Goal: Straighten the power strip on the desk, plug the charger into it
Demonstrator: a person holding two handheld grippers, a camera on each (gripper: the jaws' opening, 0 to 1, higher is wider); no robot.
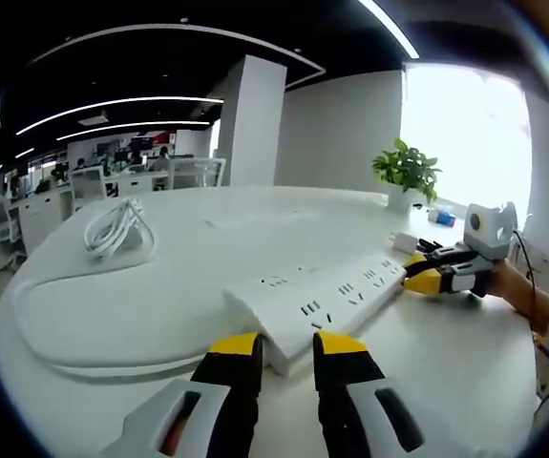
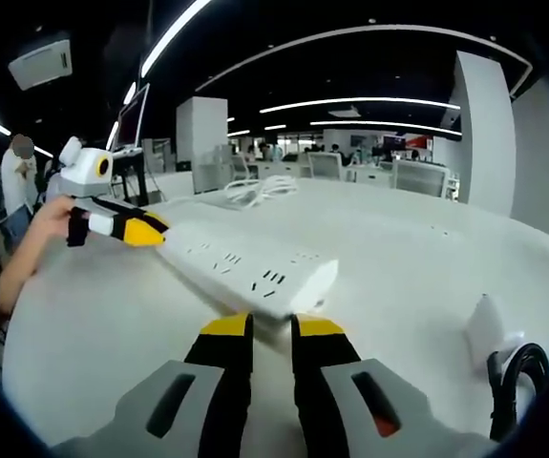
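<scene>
A white power strip (image 1: 317, 298) lies flat on the round white desk (image 1: 169, 305), sockets up. My left gripper (image 1: 287, 348) sits at its near end, jaws almost together with nothing between them. At the strip's far end is my right gripper (image 1: 425, 272), held by a hand. In the right gripper view the power strip (image 2: 245, 267) runs from my right gripper (image 2: 272, 329), jaws nearly closed against its end, to the left gripper (image 2: 145, 232). A white charger (image 2: 485, 329) with a black cable (image 2: 520, 374) lies to the right.
The strip's white cord (image 1: 73, 358) loops over the desk, and a coiled white cable (image 1: 115, 229) lies further back. A potted plant (image 1: 408, 172) stands at the desk's far edge. Office desks and chairs (image 2: 369, 172) fill the background, and a person (image 2: 16, 181) stands at the left.
</scene>
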